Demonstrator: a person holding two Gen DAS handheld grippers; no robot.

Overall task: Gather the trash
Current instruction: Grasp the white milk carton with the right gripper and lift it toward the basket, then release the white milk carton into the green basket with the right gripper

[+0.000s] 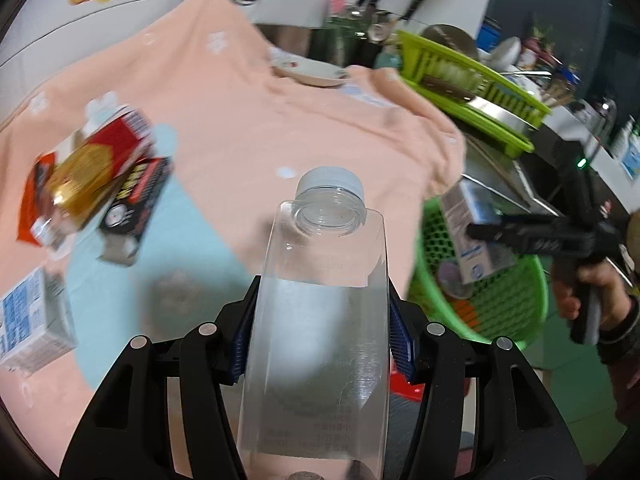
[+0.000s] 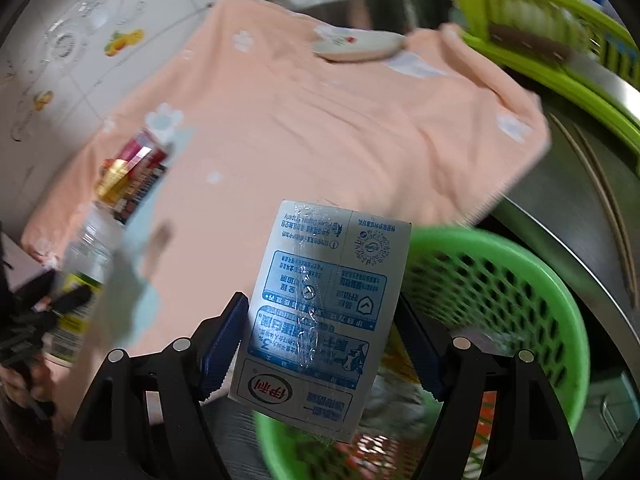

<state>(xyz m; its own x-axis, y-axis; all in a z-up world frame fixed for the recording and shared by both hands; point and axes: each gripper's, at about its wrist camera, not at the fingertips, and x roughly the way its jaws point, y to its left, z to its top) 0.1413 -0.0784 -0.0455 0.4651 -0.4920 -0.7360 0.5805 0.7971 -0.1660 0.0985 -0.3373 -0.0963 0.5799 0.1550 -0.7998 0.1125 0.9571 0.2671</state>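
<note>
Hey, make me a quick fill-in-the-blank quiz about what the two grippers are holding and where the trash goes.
1. The left gripper is shut on a clear plastic ____ with a white cap.
2. The right gripper holds a blue and white milk ____.
3. The mesh trash basket is coloured ____.
4. The cloth on the counter is mostly ____.

Missing words: bottle; carton; green; peach

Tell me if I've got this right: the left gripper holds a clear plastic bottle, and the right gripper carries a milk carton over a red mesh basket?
Nearly. The mesh basket is green, not red, as the right wrist view shows. The rest stands: the left gripper holds the clear plastic bottle, and the right gripper carries the milk carton over it.
</note>
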